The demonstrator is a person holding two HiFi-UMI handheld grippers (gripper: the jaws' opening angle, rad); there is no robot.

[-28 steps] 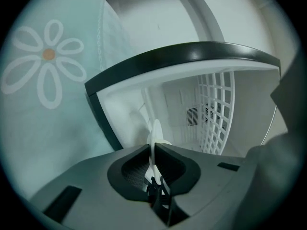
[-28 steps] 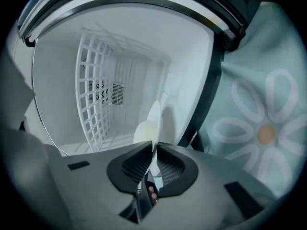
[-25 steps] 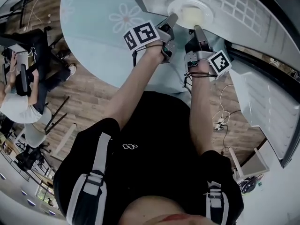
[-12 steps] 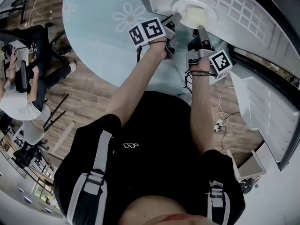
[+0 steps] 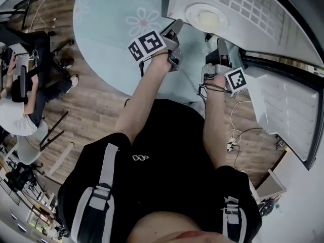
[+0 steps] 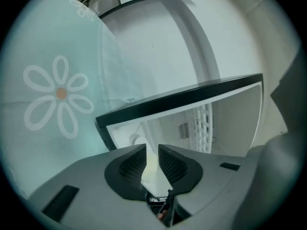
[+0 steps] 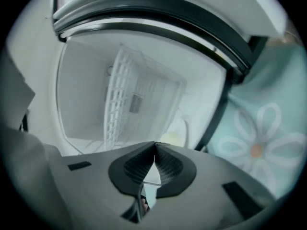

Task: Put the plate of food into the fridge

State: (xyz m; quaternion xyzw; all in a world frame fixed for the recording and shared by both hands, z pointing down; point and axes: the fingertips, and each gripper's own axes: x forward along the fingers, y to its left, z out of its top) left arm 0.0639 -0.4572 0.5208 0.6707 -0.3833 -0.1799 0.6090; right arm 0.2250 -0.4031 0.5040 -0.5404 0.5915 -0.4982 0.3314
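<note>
Jaws on my left gripper (image 6: pixel 152 147) have just been opening, with nothing between them; the right gripper (image 7: pixel 154 143) jaws are together. I see a pale-blue worktop (image 5: pixel 111 34) with daisy print over a wooden floor (image 5: pixel 96 105). The white plate (image 5: pixel 206 15) of yellowish food sits inside the fridge (image 5: pixel 253 6).

Food: the pale yellow food (image 5: pixel 207 18) on the round white plate (image 5: pixel 191 12), upper centre of the head view, is too small to tell its kind.
Plate, right gripper view: only a sliver shows at lower centre; the rest lies behind the grey right gripper (image 7: pixel 154 146).
Fridge: the white fridge (image 5: pixel 273 34) is cut off by the top edge.
Table: the round pale blue table with a flower print (image 5: pixel 111 44) is cut off at the top.
Bystander: the person in a white top (image 5: pixel 15 118) is cut off by the left edge.
</note>
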